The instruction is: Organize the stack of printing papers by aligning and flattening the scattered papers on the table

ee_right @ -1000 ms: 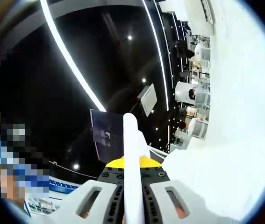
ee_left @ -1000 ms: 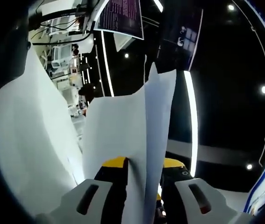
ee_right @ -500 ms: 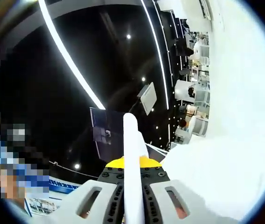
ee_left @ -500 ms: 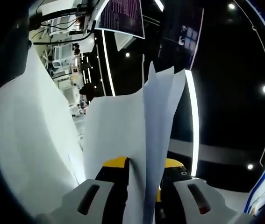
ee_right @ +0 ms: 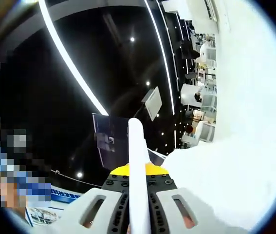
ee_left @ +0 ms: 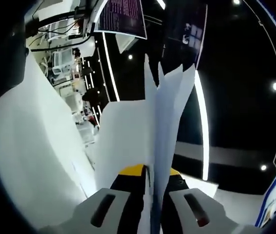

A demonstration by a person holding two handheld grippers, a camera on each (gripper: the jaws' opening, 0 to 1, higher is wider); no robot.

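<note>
In the left gripper view, several white sheets of printing paper (ee_left: 164,122) stand on edge between the jaws of my left gripper (ee_left: 152,195), which is shut on them; their top corners fan apart. One sheet (ee_left: 120,141) bows out to the left. In the right gripper view, the edge of the paper stack (ee_right: 137,161) runs straight up between the jaws of my right gripper (ee_right: 138,195), shut on it. The rest of that stack spreads out broad and white to the right (ee_right: 240,146).
A large white sheet or surface (ee_left: 30,151) covers the left side of the left gripper view. Behind the papers lie a dark ceiling with long light strips (ee_right: 69,63), hanging screens (ee_left: 123,17) and distant white equipment (ee_right: 201,102).
In the left gripper view the jaws have drawn closer together, and the sheets between them now stand tighter and more upright. The right gripper view is nearly unchanged.
</note>
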